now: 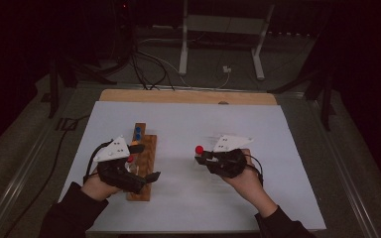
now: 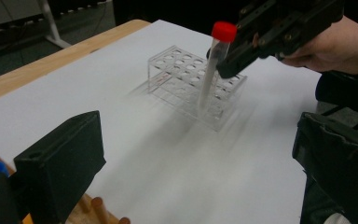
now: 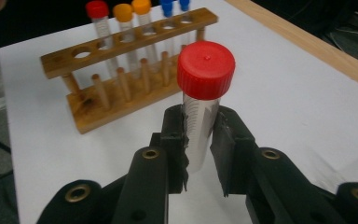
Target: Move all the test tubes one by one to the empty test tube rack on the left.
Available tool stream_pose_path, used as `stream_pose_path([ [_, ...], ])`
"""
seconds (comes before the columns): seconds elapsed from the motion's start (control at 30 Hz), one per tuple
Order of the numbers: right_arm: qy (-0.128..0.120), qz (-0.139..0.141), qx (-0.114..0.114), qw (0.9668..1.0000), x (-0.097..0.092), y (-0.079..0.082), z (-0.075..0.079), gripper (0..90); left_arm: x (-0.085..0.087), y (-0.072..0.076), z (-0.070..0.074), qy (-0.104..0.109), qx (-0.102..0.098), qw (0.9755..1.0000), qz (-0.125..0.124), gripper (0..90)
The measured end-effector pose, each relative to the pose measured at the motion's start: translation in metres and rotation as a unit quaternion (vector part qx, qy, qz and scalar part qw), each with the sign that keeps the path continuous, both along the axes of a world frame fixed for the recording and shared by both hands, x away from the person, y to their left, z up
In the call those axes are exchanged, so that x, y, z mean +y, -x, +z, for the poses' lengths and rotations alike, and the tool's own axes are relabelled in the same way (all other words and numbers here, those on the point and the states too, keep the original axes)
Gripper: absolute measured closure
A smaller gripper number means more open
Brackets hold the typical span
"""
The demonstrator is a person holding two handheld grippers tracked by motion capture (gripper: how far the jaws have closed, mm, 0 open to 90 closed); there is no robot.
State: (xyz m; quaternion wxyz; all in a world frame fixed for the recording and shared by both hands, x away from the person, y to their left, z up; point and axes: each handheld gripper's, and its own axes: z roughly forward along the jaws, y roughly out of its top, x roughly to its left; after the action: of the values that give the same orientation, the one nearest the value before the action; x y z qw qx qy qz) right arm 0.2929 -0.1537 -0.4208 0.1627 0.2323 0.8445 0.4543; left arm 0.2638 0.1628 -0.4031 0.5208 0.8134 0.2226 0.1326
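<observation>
My right gripper [image 3: 199, 140] is clamped on the red-capped tube [image 3: 203, 100], held upright, cap up, bottom end over the clear rack [image 2: 196, 86]; my left gripper [image 1: 144, 163] gapes empty.

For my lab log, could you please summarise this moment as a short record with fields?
Surface: white sheet over a wooden table
Right gripper: jaws shut on a clear plastic tube with a red screw cap, held upright above the clear acrylic rack
Left gripper: jaws open, empty, beside the wooden tube rack
Wooden rack contents: one red-capped, two orange-capped, two blue-capped tubes
</observation>
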Motion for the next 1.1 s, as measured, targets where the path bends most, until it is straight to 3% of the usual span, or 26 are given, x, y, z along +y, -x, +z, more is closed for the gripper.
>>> stream_pose_path([
  [0.53, 0.013, 0.042, 0.006, 0.9990, 0.025, 0.018, -0.012, 75.3, -0.030, -0.003, -0.002, -0.005, 0.007, 0.9995, -0.030, 8.0],
  [0.73, 0.014, 0.051, 0.007, 0.9986, 0.030, 0.022, -0.016, 75.3, -0.043, -0.004, -0.002, -0.008, 0.004, 0.9992, -0.039, 17.8],
  [1.1, 0.012, 0.059, 0.007, 0.9982, 0.034, 0.026, -0.015, 75.3, -0.061, -0.005, -0.005, -0.031, -0.006, 0.9983, -0.050, 42.7],
])
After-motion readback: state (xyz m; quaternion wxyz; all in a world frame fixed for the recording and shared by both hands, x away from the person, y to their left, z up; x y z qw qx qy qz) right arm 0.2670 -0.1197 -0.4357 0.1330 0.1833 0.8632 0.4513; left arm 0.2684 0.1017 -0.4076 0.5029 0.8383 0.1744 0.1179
